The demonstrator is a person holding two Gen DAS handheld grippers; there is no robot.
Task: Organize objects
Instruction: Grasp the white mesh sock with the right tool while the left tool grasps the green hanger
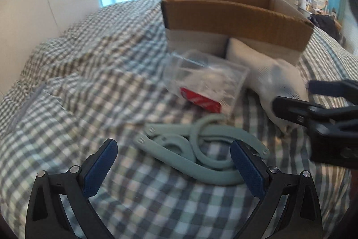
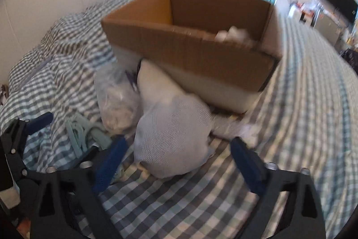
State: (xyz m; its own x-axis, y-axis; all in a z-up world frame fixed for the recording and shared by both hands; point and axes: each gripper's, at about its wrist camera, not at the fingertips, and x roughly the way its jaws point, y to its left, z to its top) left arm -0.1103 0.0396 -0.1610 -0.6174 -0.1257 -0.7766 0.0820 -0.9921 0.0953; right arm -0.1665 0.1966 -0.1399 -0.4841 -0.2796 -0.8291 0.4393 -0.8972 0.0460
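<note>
Left wrist view. My left gripper hangs over the checked bedcover, jaws spread wide, nothing between the pads. Just beyond and partly between the fingertips: a tangle of pale green hangers, lying flat, the right fingertip close to one hanger arm; whether it touches I cannot tell. Behind them: a clear plastic box with a red label, resting on the cover. To its right: a white cloth bundle, its far end against the foot of a cardboard box, open at the top. My right gripper enters from the right edge, its fingers over the bundle.

Right wrist view. My right gripper stands part open, not clamped; the white bundle sits between the fingertips but the pads do not look pressed on it. Left of it: a clear bag of pale stuff, then the green hangers. The cardboard box lies behind, already holding something white in its far corner. My left gripper shows at the left edge.

Step in hand, as I judge it: reaching for two items at once, hangers on the left, bundle on the right. Next: settle each pair of pads around its item, close firmly, then lift clear of the box wall and drop inside. The hangers are interlocked and may come up together or snag.
</note>
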